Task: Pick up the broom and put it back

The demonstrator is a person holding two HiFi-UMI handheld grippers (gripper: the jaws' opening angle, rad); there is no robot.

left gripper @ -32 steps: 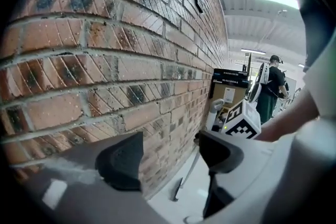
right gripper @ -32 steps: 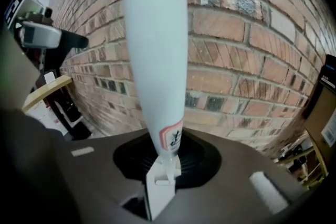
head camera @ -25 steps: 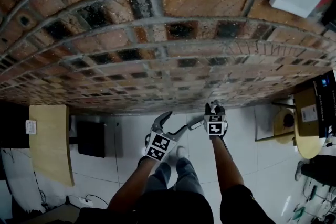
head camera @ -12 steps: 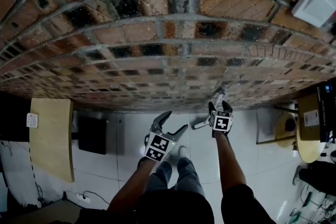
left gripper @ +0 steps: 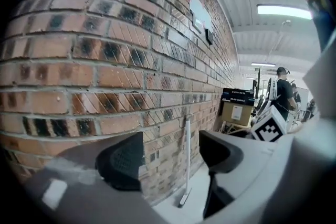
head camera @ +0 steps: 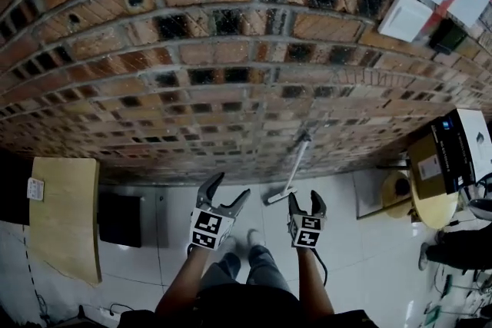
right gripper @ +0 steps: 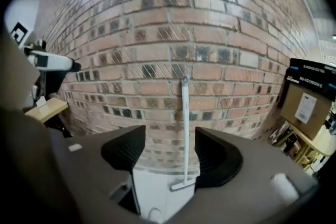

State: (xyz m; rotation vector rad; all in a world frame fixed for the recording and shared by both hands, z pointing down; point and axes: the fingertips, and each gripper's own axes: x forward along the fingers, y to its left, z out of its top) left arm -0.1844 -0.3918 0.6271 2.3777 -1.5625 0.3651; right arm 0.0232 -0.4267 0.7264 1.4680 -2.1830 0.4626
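- Left gripper (head camera: 228, 188): jaws apart, empty, taking no part in supporting the broom.
- Right gripper (head camera: 305, 200): jaws have just been opening, nothing between them.
- Broom (head camera: 294, 165): head on the floor (head camera: 254, 203), handle propped against the brick wall (head camera: 231, 50), apparently its storage place.

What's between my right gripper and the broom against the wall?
Only bare white floor, seen in the head view. The right gripper has just been opening its fingers, nothing held, short of the broom.

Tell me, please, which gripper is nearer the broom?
Right. The right gripper, jaws just opening and empty, is just short of the broom; the left gripper is further off to its left.
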